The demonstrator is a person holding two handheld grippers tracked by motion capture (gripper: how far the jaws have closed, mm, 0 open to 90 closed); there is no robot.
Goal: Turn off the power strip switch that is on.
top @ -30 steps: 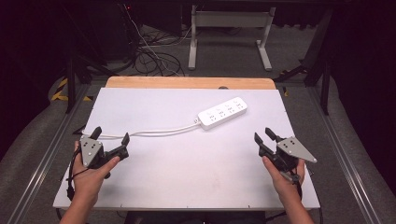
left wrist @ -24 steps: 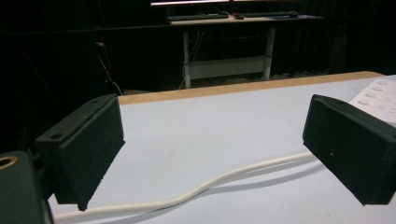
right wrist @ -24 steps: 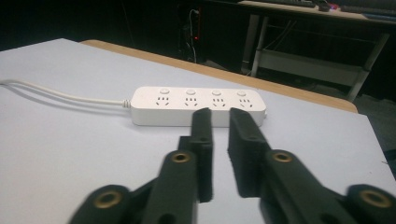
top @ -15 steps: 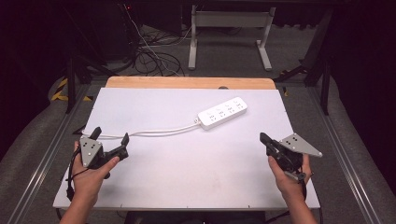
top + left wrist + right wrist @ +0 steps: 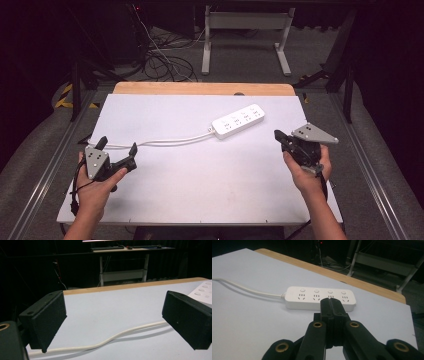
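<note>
A white power strip with several sockets and buttons lies on the white table top, right of centre. Its white cord runs left across the table. My left gripper is held open at the table's left, jaws wide apart, with the cord lying on the table below and between them. My right gripper is shut with nothing in it, held above the table at the right and pointing at the power strip, a short way from it.
The white sheet covers a wooden table whose far edge shows bare. Beyond it stand a white table frame and loose cables on the dark floor. Metal rails run along both sides.
My right gripper has shut its jaws and turned left toward the power strip. The left gripper has stayed open in place.
</note>
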